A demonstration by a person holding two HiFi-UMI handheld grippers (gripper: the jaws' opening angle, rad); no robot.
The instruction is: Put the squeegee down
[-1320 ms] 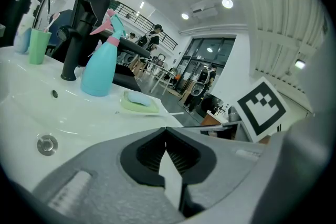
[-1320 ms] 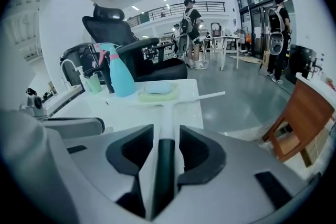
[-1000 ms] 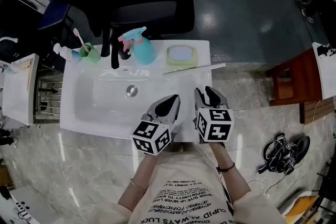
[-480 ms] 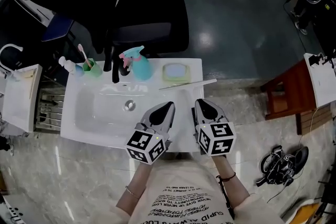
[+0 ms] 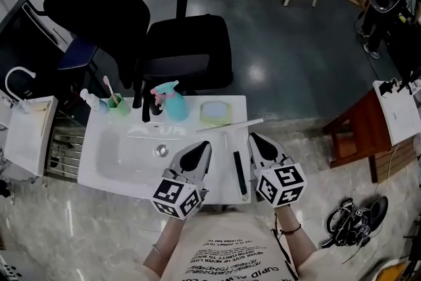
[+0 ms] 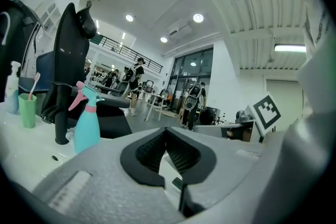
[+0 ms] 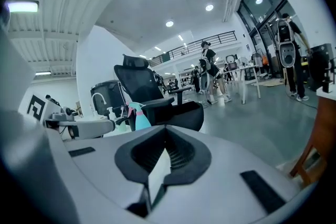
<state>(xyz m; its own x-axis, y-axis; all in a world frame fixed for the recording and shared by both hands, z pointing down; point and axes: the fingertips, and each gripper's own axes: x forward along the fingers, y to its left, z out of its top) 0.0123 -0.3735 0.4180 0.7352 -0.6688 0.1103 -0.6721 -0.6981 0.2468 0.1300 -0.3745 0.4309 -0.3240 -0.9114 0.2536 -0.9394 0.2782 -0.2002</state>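
Note:
The squeegee [image 5: 240, 174] lies flat on the right part of the white sink [image 5: 125, 154]. Its black handle points toward me and its long pale blade [image 5: 230, 124] lies across the far end. My left gripper [image 5: 202, 147] hovers just left of the handle, my right gripper [image 5: 253, 138] just right of it, and neither touches it. Both are shut with nothing between their pads, as the left gripper view [image 6: 167, 130] and the right gripper view [image 7: 166, 131] show. Both point nearly level across the room.
At the back of the sink stand a teal spray bottle [image 5: 172, 102], a black faucet [image 5: 146, 105], a green cup with a toothbrush [image 5: 118, 104] and a green soap dish [image 5: 215, 111]. A black office chair [image 5: 187, 52] is behind it, and a wooden stool [image 5: 358, 135] at the right.
Both grippers have risen and drawn back toward me, uncovering the squeegee's handle on the sink between them. The right gripper's jaws have come together.

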